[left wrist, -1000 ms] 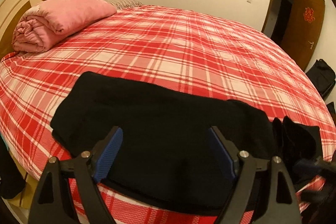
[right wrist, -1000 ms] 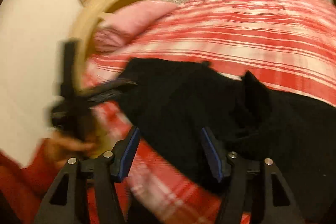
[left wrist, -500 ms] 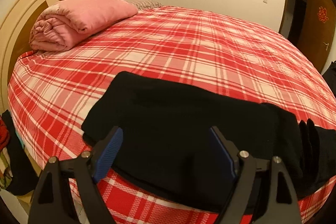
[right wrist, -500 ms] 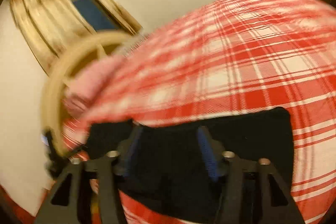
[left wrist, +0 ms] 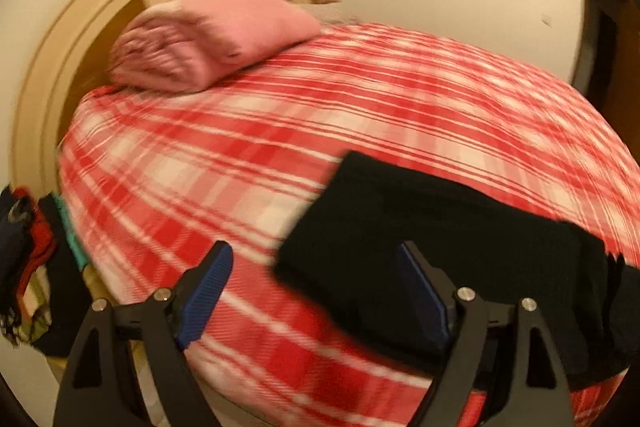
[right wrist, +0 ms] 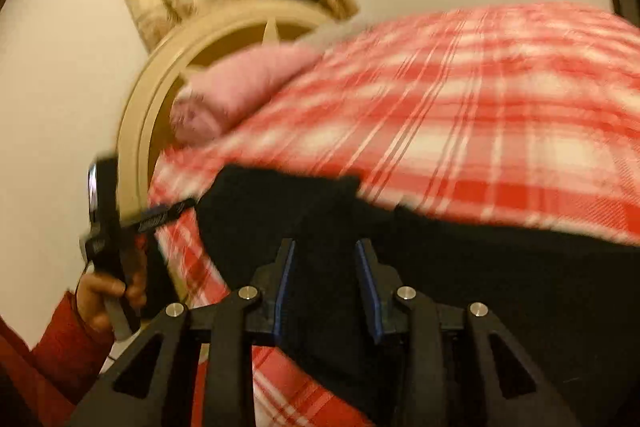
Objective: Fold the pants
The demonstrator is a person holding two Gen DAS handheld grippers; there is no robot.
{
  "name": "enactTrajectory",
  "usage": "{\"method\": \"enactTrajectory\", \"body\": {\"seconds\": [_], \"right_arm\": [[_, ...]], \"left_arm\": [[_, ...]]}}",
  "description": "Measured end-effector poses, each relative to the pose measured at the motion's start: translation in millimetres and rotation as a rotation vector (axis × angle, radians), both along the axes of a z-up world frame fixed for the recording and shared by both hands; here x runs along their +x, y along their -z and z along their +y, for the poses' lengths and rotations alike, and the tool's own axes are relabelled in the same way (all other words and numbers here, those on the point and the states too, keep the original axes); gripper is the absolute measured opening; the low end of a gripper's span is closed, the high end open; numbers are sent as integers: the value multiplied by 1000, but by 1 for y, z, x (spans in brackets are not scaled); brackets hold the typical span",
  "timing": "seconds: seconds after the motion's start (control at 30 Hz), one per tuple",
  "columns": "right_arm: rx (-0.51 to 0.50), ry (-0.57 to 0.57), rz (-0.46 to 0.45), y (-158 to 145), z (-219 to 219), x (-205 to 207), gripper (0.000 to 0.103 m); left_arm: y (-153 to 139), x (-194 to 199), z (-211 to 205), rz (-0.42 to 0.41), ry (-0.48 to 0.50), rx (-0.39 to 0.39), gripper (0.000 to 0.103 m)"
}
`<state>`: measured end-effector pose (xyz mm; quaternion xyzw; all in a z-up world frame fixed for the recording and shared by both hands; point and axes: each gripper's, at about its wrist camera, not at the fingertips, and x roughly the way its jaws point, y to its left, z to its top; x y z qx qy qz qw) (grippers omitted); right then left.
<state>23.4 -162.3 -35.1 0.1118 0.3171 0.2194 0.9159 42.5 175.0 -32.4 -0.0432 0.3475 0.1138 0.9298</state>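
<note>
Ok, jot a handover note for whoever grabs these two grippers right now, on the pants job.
Left gripper: jaws wide open, holding nothing, hovering over the left end of the black pants.
Right gripper: jaws have just been closing, with pants fabric between them, apparently gripped.
Pants: lying along the near edge of the plaid bed.
Done: they look already doubled into a flat strip, bunched at the right end.
Left to do: probably grasp the left end, fold across, smooth.
</note>
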Motion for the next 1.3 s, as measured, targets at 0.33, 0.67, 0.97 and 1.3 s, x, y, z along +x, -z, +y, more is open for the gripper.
{"method": "enactTrajectory", "body": {"seconds": [0.33,0.67,0.97,1.3], "right_arm": [[-104,236,77,30,-58,-20,34],[-62,248,111,47,-65,-18,34],[-40,257,112,48,-67,-19,34],[-9,235,65,31,-60,-25,34]], "left_arm": [[17,0,17,34,42,-177,72],[55,22,11,101,-41,-337,74],[51,29,22,10,-35,-525,25],[22,6,38,-76,-66,-469,20]]}}
